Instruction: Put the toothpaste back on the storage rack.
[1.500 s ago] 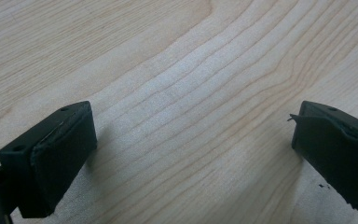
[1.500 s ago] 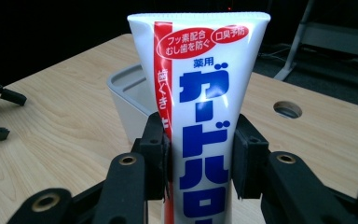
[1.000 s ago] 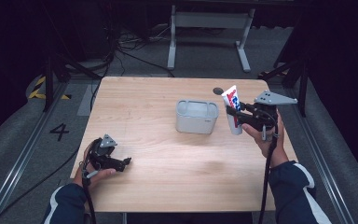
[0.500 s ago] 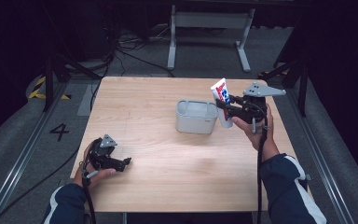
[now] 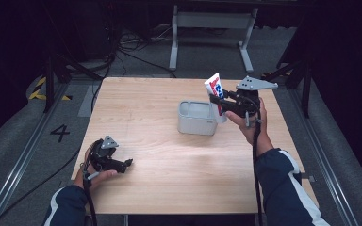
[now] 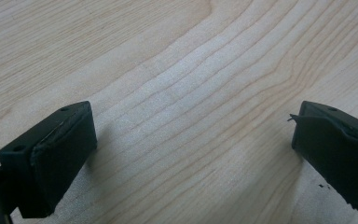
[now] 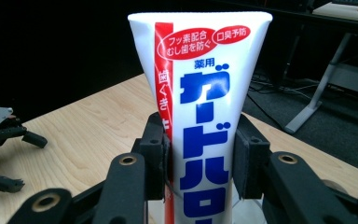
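Right now the right gripper (image 5: 218, 102), right of centre in the high view, is clamping a toothpaste tube (image 5: 215, 88) upright, crimped end up, just beside the grey box (image 5: 196, 123). Lower left, the left gripper (image 5: 122, 164) is resting on the table (image 5: 169, 179), jaws standing wide apart around nothing.

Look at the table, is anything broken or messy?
Nothing spilled. One oddity: the black pad on the left hand-held gripper looks frayed, with crumbs on the pale wooden table beside it.
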Tool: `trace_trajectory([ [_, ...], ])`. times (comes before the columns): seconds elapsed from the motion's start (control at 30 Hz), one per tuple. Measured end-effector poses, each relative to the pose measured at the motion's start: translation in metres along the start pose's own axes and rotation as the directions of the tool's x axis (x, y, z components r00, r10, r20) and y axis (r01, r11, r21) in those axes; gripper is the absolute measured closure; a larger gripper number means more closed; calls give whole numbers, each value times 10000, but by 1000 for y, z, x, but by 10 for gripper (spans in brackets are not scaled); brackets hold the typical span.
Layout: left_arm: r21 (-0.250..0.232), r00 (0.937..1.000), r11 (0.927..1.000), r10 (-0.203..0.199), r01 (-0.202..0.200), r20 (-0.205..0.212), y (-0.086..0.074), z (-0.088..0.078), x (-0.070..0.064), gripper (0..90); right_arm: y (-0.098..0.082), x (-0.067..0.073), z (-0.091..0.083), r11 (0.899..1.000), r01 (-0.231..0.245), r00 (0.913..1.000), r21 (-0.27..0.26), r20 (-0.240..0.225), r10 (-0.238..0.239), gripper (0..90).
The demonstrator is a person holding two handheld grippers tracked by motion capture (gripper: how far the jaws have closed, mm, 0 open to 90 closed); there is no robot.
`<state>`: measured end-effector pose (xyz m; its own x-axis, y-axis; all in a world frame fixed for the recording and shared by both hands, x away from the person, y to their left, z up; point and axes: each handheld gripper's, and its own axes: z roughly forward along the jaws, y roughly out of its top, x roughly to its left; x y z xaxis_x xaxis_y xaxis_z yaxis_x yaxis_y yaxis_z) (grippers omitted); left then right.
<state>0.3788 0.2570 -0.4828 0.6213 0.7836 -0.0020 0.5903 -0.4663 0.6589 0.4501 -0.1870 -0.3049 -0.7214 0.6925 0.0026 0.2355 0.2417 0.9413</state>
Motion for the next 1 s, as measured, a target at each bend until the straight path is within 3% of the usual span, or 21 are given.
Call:
trace_trajectory([
  [1.0,-20,10000,10000,-4,4,23,0,0,0,2,12,-3,55,9998,87,9995,153,-301,-83,628],
])
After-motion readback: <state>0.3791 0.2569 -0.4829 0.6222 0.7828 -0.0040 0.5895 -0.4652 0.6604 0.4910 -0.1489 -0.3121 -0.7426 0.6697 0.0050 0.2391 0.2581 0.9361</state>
